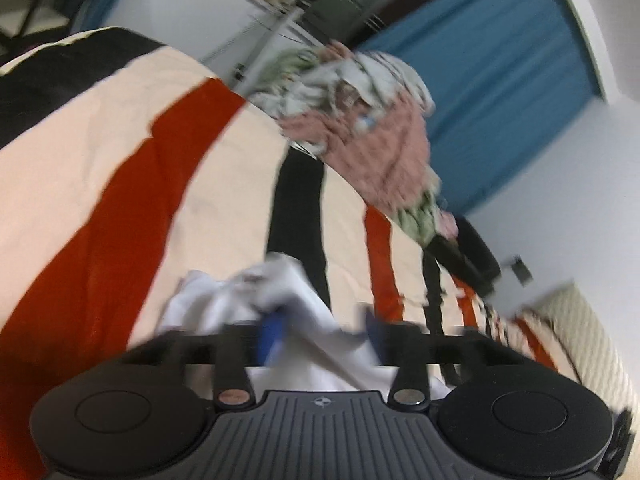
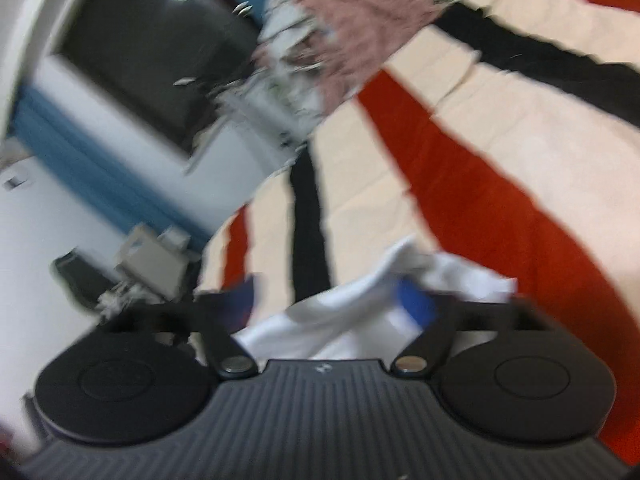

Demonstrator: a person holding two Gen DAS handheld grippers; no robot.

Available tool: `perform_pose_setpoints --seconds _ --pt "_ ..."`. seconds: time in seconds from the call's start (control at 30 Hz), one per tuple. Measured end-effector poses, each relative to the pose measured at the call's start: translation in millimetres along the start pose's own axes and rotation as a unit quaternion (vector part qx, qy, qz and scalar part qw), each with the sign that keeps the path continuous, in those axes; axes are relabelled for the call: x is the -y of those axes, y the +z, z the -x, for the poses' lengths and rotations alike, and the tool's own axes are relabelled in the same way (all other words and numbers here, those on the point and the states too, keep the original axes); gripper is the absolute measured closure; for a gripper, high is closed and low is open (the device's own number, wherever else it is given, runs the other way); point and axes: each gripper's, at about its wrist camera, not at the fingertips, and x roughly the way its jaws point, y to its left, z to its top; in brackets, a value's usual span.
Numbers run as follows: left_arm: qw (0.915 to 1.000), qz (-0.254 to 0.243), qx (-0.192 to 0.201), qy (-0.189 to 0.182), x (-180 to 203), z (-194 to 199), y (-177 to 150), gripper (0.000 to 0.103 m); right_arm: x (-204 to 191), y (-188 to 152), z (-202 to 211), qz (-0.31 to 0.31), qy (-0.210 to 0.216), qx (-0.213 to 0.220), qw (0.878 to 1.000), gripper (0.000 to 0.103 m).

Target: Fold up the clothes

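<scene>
A white garment (image 1: 280, 304) lies bunched on a striped bedspread (image 1: 120, 152). My left gripper (image 1: 324, 328) is over it, jaws apart, and the cloth runs between the blue fingertips (image 1: 272, 332). In the right wrist view my right gripper (image 2: 332, 300) is also spread wide over the white garment (image 2: 360, 312), with cloth draped between the blue pads (image 2: 416, 304). Both views are motion-blurred.
A pile of unfolded clothes, pink and green-white (image 1: 360, 128) (image 2: 352, 20), sits at the far side of the bedspread (image 2: 500, 140). A dark chair (image 1: 468, 256) stands beside the bed. White and blue walls and a dark window (image 2: 152, 52) lie beyond.
</scene>
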Motion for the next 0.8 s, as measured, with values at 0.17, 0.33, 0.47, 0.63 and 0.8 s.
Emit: perform_pose_setpoints --seconds 0.17,0.33,0.47,0.63,0.8 --pt "0.9951 -0.09 0.008 0.04 16.7 0.7 -6.4 0.018 -20.8 -12.0 0.7 0.107 0.005 0.015 0.994 0.02" --pt "0.9867 -0.13 -0.04 0.089 8.6 -30.3 -23.9 0.018 -31.3 -28.1 -46.0 0.24 -0.098 -0.036 0.965 0.044" --pt "0.9762 -0.174 -0.057 0.115 11.2 -45.9 -37.4 0.018 -23.9 -44.6 -67.9 0.265 -0.129 -0.065 0.953 0.044" --pt "0.9748 -0.187 -0.05 0.112 23.6 -22.1 -46.2 0.019 -37.6 -42.7 -37.3 0.265 -0.12 -0.044 0.956 0.044" --pt "0.9753 -0.192 -0.045 0.099 40.4 18.1 -61.4 0.019 -53.1 -48.0 21.4 0.265 -0.103 -0.01 0.959 0.044"
